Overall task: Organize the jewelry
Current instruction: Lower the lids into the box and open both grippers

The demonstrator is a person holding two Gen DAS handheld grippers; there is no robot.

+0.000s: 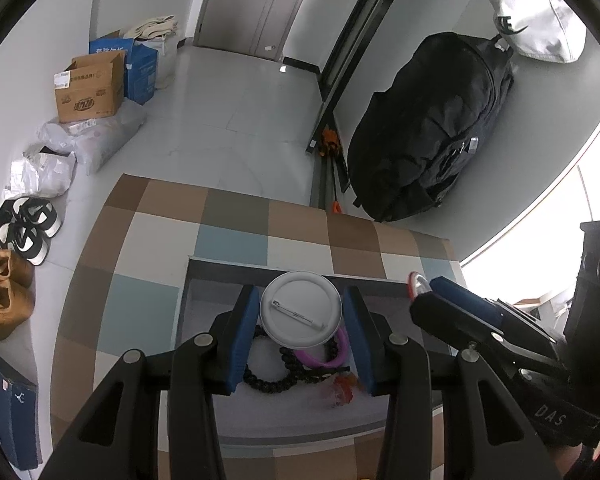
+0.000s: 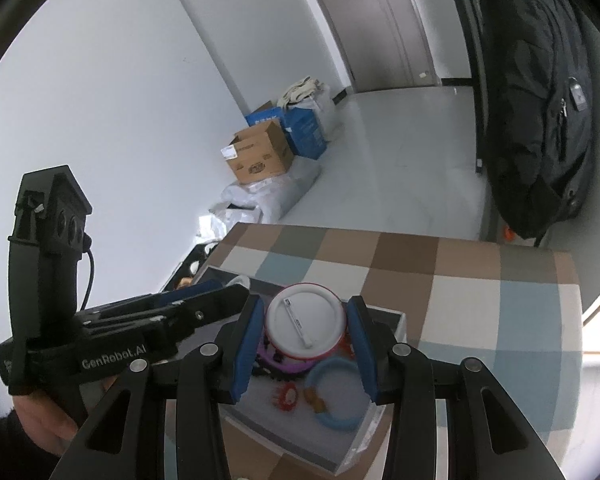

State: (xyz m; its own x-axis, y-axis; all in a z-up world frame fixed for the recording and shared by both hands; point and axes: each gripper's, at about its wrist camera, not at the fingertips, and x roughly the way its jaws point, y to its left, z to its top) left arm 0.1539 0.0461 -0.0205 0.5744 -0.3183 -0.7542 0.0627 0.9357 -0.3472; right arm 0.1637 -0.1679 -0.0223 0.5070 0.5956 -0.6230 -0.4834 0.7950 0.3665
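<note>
My left gripper [image 1: 302,312] is shut on a round white pin badge [image 1: 300,310], pin side toward the camera, above a shallow grey box [image 1: 197,304]. In the box lie a black bead bracelet [image 1: 271,382], a purple ring [image 1: 328,356] and small orange charms [image 1: 342,390]. My right gripper [image 2: 306,322] is shut on a second round pin badge with a red rim [image 2: 306,322], over the same box [image 2: 396,320]. Below it lie a purple ring [image 2: 277,364], a blue ring [image 2: 334,392] and orange-red charms [image 2: 285,396]. Each gripper shows in the other's view.
The box sits on a checkered brown, cream and blue tabletop [image 1: 139,280]. On the floor to the left are shoes [image 1: 27,232], plastic bags and cardboard boxes [image 1: 89,88]. A black backpack [image 1: 432,128] stands by the wall beyond the table's far right corner.
</note>
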